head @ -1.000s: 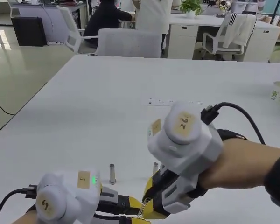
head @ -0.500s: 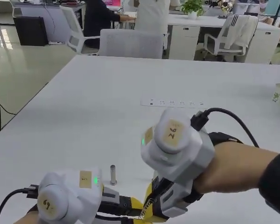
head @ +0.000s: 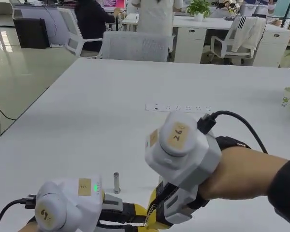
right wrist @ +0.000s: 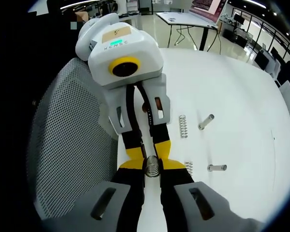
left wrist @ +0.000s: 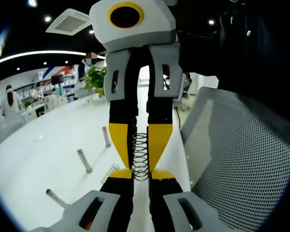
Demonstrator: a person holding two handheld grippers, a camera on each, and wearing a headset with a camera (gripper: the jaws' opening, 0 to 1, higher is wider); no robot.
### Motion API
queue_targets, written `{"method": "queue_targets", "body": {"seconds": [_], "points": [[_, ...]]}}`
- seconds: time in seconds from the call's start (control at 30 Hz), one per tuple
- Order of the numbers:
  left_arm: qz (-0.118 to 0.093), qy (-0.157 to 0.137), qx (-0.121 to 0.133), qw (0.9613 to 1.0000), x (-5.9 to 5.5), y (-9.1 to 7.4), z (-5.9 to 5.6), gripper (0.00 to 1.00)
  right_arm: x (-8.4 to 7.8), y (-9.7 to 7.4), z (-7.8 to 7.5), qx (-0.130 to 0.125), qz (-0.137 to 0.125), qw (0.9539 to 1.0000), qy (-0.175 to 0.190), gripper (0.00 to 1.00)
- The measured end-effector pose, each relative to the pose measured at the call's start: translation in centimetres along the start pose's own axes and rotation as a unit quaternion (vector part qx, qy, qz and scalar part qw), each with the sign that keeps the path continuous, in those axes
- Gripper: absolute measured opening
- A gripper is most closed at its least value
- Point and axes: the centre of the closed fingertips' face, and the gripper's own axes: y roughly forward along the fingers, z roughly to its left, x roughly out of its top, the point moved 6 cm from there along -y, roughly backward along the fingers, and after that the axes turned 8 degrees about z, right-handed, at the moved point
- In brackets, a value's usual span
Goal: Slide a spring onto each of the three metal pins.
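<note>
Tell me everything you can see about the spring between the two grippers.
The spring is a slim, straight coil of bare silvery wire with open turns. The right gripper pinches it between its yellow jaw tips, and one end sits between the jaws of the left gripper. It lies in line with both grippers.

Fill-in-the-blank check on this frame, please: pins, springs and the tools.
In the left gripper view, ___ metal pins stand on the white table.
The right tool grips a spring between its ___-tipped jaws.
In the right gripper view, ___ loose springs lie on the table.
Missing words: three; yellow; two.
</note>
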Motion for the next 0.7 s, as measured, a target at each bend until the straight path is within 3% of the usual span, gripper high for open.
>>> {"method": "queue_targets", "body": {"seconds": [0.33,0.7], "points": [[-0.008,-0.025,0.012,0.9996,-0.3,-0.4,0.5,0.13,-0.5,-0.8,-0.9,-0.011,-0.002,0.9999,0.011,0.08],[-0.022,-0.073,0.041,0.9963,-1.7,-1.4,1.0,0.33,-2.3,-2.0,-2.0,-0.029,0.004,0.9989,0.035,0.08]]}}
